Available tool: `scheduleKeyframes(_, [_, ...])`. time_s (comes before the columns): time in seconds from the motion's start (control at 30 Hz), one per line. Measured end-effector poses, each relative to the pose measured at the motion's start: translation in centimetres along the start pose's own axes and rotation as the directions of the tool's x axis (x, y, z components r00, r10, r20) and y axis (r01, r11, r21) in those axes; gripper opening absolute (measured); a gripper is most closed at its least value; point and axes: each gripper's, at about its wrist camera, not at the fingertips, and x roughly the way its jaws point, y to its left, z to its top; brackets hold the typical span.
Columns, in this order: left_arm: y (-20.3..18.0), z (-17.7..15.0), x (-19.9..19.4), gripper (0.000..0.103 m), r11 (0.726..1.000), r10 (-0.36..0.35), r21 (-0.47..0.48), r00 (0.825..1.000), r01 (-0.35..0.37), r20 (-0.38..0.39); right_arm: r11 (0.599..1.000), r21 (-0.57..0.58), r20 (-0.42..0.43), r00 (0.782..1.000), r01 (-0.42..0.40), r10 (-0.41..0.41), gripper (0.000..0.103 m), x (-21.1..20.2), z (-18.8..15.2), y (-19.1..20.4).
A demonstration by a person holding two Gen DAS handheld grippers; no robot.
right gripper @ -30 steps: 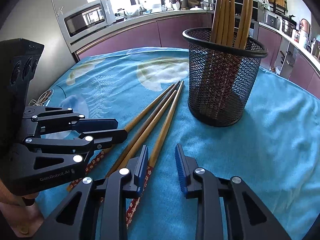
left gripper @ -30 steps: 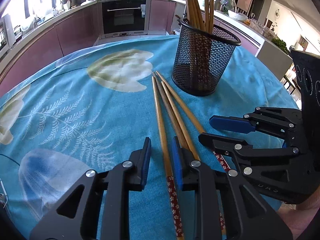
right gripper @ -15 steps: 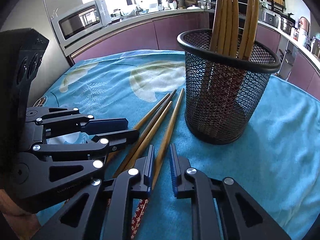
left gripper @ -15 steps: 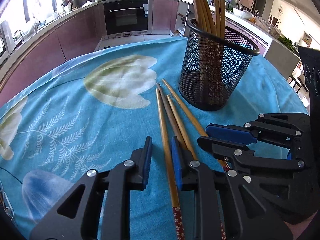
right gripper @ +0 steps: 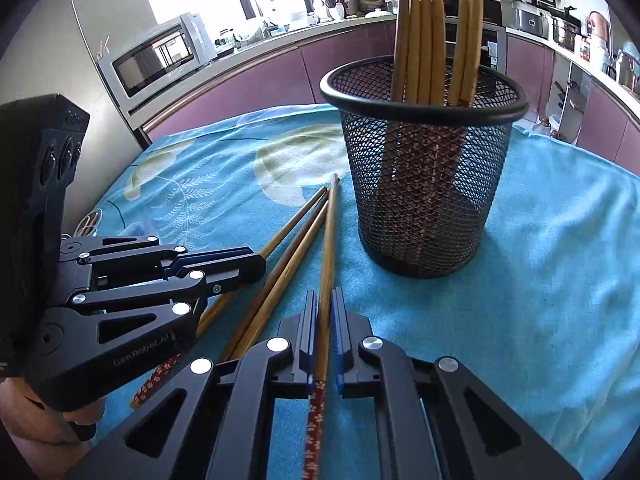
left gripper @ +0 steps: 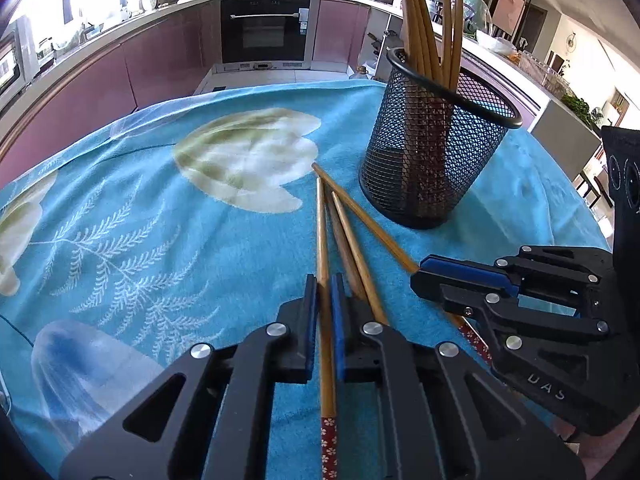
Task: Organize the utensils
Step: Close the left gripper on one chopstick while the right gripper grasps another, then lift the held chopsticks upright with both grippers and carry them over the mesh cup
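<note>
Home kitchen: built-in oven (left gripper: 266, 32), microwave (right gripper: 160, 54), purple cabinets (left gripper: 160, 56), pots on counter.

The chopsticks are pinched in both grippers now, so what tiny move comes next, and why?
Probably lift both a little. The left gripper and the right gripper have just closed, each on one chopstick still lying on the blue cloth. Two more lie loose between them, and the mesh cup stands just beyond.

You have four loose chopsticks (left gripper: 352, 236) lying side by side on the tabletop (left gripper: 160, 240), tips fanned toward the mesh holder (left gripper: 432, 152), which stands just beyond them toward the far edge with more chopsticks upright in it.
</note>
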Motion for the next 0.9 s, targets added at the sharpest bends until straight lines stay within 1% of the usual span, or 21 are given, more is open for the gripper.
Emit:
scheduleKeyframes(0.23, [0.3,-0.1,-1.8,0.008,0.999,-0.031,-0.014,0.999,0.031,0.034,0.997,0.019,0.021,0.997,-0.068,0.068,0.006,-1.6,-0.2,-0.3])
scheduleKeyframes(0.37, [0.6,-0.2,-3.1,0.007,0.998,-0.051,-0.022,0.997,0.052,0.053,0.992,0.030,0.036,0.991,-0.126,0.125,0.006,-2.6,-0.3,-0.4])
scheduleKeyframes(0.53, [0.7,-0.3,-4.9,0.007,0.996,-0.085,-0.025,0.993,0.087,0.082,0.986,0.015,0.051,0.985,-0.165,0.164,0.006,-3.8,-0.4,-0.2])
scheduleKeyframes(0.67, [0.5,-0.1,-6.5,0.007,0.993,-0.110,-0.020,0.988,0.113,0.108,0.986,-0.001,0.080,0.982,-0.169,0.169,0.006,-5.2,-0.2,0.0])
scheduleKeyframes(0.73, [0.6,0.1,-7.2,0.007,0.990,-0.134,-0.018,0.984,0.137,0.119,0.986,-0.004,0.101,0.981,-0.167,0.167,0.006,-6.0,0.0,0.0])
scheduleKeyframes(0.9, [0.5,0.5,-9.4,0.007,0.986,-0.160,-0.011,0.974,0.164,0.160,0.987,-0.004,0.152,0.976,-0.159,0.157,0.006,-7.7,0.5,-0.6])
